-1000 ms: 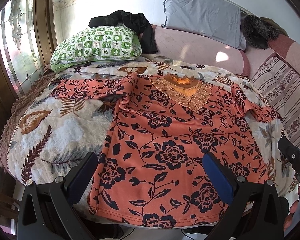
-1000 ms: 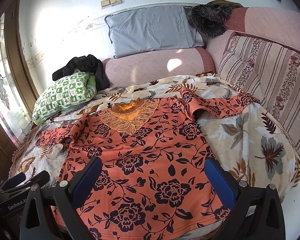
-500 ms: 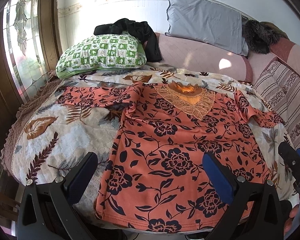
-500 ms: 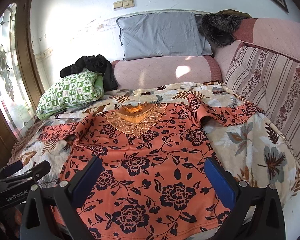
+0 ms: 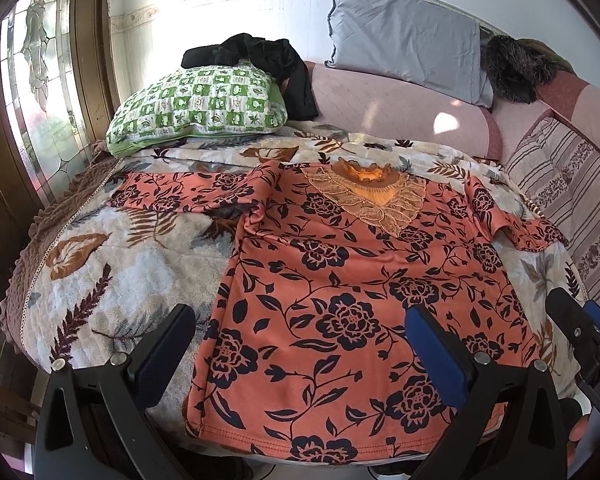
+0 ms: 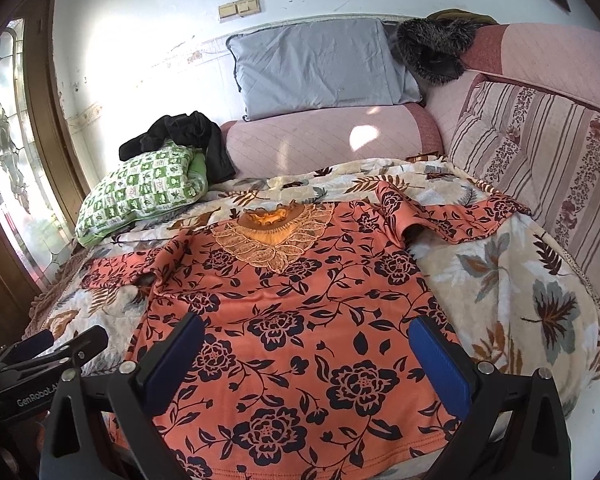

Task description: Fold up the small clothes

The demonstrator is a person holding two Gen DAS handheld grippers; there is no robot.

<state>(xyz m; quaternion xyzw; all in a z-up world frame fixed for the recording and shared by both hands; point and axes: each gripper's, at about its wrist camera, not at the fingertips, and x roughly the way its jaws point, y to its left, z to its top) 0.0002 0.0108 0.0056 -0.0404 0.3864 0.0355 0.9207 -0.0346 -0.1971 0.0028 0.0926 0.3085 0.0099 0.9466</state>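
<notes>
Two pillows [image 5: 198, 104] [image 5: 408, 36] beyond spread blouse [image 5: 340, 280]

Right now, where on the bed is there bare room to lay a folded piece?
Free: leaf-print blanket between orange floral shirt and bed edge; also blanket between shirt and striped cushion. Crowded: green checked pillow with black garment.

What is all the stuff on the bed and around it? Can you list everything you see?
Shirt: one, orange with dark flowers, spread flat on the blanket.
Blanket: one, cream with brown leaves, covering the bed.
Checked pillow: one, green and white, far left corner.
Black clothes: one pile, black, on the checked pillow.
Grey pillow: one, grey, against the wall.
Bolster: one, pink, below the grey pillow.
Furry thing: one, dark, far right corner.
Striped cushion: one, pink-striped, right side.
Left gripper: one, black, blue pads, open, empty.
Right gripper: one, same, open, empty.
</notes>
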